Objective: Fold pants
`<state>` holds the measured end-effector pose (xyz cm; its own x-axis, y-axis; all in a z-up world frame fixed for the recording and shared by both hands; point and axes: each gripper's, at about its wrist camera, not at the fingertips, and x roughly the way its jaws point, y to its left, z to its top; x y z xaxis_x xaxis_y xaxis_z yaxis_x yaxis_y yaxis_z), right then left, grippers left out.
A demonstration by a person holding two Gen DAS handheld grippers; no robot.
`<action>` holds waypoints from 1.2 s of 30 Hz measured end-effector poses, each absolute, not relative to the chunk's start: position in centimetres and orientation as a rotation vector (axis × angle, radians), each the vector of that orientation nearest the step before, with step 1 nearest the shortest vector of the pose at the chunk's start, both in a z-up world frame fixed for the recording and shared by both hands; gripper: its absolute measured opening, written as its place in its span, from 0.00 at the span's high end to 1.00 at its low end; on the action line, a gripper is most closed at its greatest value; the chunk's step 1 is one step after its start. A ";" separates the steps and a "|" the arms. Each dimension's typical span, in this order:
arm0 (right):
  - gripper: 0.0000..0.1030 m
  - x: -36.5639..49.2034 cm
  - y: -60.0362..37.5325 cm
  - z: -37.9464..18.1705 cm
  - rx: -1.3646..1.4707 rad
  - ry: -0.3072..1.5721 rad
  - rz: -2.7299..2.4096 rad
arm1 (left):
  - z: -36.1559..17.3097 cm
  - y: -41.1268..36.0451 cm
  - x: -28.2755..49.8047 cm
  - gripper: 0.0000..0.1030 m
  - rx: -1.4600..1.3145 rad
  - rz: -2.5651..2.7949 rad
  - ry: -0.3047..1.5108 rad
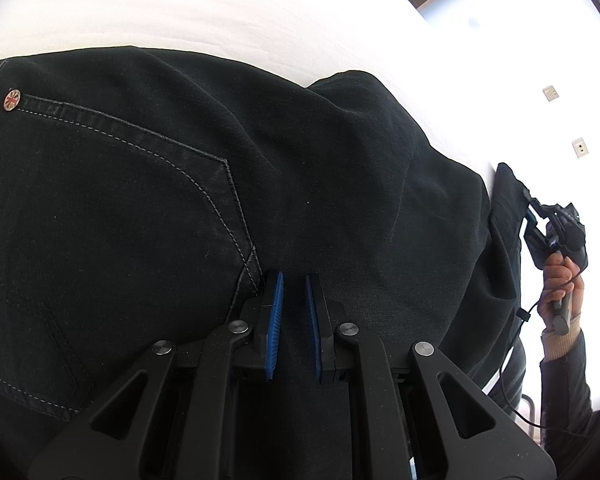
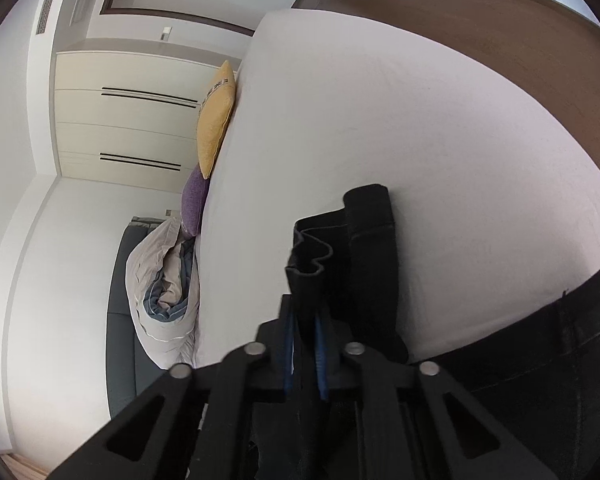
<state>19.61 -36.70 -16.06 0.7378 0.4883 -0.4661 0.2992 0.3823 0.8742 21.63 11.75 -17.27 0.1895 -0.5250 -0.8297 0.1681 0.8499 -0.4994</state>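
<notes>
Black jeans [image 1: 148, 208] with grey pocket stitching and a metal rivet lie on a white bed [image 1: 180, 12]. My left gripper [image 1: 294, 280] rests on the fabric beside the pocket corner, its blue pads a narrow gap apart with cloth between them. My right gripper [image 2: 305, 316] is shut on a bunched leg end of the jeans [image 2: 308, 256], held above the bed. In the left wrist view the right gripper [image 1: 534, 210] shows at the far right, gripping the lifted edge. More of the jeans [image 2: 540, 360] lies at the lower right.
A white mattress [image 2: 380, 120] fills the right wrist view. A yellow pillow [image 2: 216, 120], a purple pillow [image 2: 196, 204] and a rolled duvet [image 2: 164, 300] sit at its far end. A cream wardrobe [image 2: 120, 120] stands behind. Brown floor [image 2: 500, 40] runs along the bed.
</notes>
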 end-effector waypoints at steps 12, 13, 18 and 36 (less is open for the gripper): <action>0.94 10.3 -38.1 -7.7 1.073 0.618 0.042 | -17.3 11.0 21.6 0.89 -0.318 -0.490 1.291; 0.94 8.6 -38.1 -7.1 1.053 0.609 0.024 | -17.3 10.9 21.6 0.89 -0.315 -0.489 1.293; 0.94 1.2 -37.5 -8.9 1.084 0.652 -0.105 | -17.2 10.1 21.8 0.89 -0.299 -0.477 1.304; 0.95 -4.3 -37.1 -17.6 1.220 0.790 -0.284 | -17.0 8.1 23.2 0.89 -0.281 -0.450 1.330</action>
